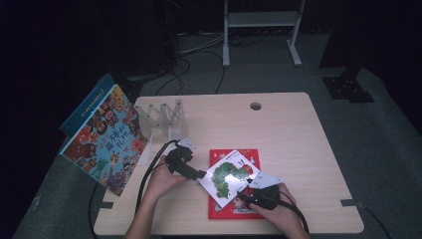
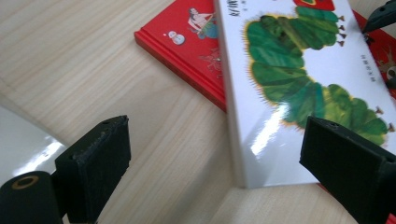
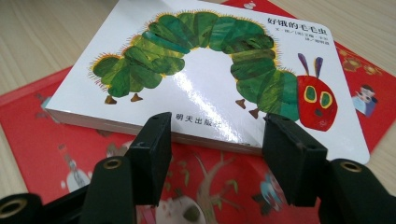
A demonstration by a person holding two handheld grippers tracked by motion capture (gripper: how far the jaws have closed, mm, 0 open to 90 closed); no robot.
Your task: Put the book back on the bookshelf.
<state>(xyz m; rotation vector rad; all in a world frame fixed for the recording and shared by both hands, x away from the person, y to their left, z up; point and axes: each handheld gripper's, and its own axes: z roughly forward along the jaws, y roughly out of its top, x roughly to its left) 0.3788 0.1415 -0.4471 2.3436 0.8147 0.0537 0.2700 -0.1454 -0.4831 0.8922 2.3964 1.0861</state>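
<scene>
A white caterpillar picture book [image 1: 226, 177] [image 2: 299, 79] [image 3: 201, 70] lies askew on a flat red book [image 1: 249, 155] [image 2: 187, 42] [image 3: 42, 135] near the table's front edge. My left gripper [image 1: 199, 175] [image 2: 219, 128] is at the white book's left corner, open. Its jaws stand wide, with that corner between them. One pad sits over the cover and the other stands apart over bare wood. My right gripper [image 1: 246, 195] [image 3: 219, 123] meets the book's near edge from the right. Its jaws stand a little apart, nothing is between them, and the tips are at that edge.
A large colourful picture book [image 1: 107, 142] leans off the table's left side with a blue book [image 1: 87, 104] behind it. A clear zigzag rack [image 1: 161, 117] stands at the back left. A cable hole [image 1: 256, 106] is at the back middle. Cables trail from both grippers.
</scene>
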